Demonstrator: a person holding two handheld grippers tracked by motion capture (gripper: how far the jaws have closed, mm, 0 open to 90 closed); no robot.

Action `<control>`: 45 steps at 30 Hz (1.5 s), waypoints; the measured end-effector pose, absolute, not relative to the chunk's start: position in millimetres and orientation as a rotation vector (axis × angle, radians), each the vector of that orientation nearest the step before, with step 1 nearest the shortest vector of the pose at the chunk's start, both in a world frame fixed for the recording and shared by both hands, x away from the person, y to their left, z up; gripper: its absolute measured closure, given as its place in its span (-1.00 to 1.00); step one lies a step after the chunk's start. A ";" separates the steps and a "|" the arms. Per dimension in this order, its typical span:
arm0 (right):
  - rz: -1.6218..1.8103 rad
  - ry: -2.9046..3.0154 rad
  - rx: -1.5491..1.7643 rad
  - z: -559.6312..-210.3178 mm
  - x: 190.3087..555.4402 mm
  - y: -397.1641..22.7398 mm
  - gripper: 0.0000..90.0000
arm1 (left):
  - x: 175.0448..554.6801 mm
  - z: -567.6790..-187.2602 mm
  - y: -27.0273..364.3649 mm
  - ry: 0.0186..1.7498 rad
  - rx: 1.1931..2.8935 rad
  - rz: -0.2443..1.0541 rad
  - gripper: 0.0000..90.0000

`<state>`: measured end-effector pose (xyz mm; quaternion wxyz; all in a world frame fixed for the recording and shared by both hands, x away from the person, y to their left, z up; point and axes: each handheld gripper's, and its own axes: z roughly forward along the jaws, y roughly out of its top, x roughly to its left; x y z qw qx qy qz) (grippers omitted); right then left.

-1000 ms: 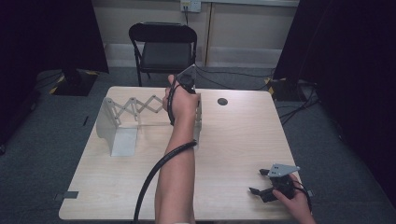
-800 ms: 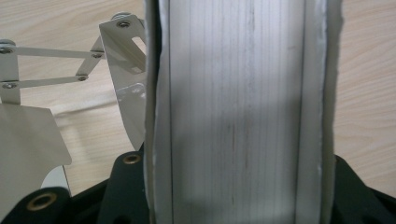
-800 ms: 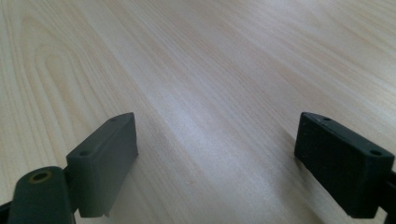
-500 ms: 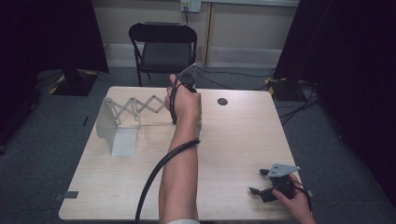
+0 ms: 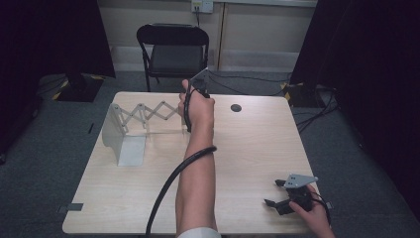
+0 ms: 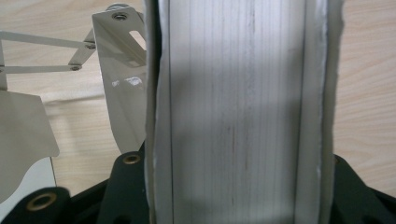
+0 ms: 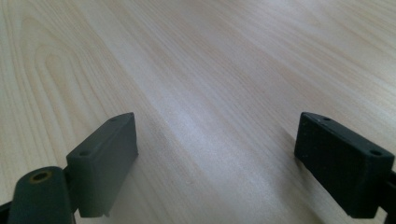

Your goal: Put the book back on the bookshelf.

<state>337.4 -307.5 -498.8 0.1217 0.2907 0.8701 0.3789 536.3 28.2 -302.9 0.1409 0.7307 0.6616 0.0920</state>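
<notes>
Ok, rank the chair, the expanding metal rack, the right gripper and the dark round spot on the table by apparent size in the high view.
1. chair, though it stands farther off
2. expanding metal rack
3. right gripper
4. dark round spot

**Dim room, one lit table**

A pale wooden table (image 5: 247, 148) stands on grey carpet (image 5: 44, 163). At twelve o'clock a black folding chair (image 5: 173, 49) faces a cream wall (image 5: 257, 39) bearing a socket (image 5: 202, 6). Black curtains (image 5: 371, 74) hang at three and nine.
</notes>
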 end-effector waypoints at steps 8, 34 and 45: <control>1.106 2.540 0.849 -498.9 337.4 -307.5 -0.72 | 539.7 -305.1 28.4 1.933 2.088 0.281 0.16; 1.106 2.540 0.850 -498.9 337.2 -307.4 -0.72 | 522.0 -292.3 37.7 1.793 2.058 0.347 -0.21; 1.106 2.538 0.849 -499.0 337.3 -307.4 -0.72 | 505.1 -290.4 42.6 1.710 2.107 0.316 -0.31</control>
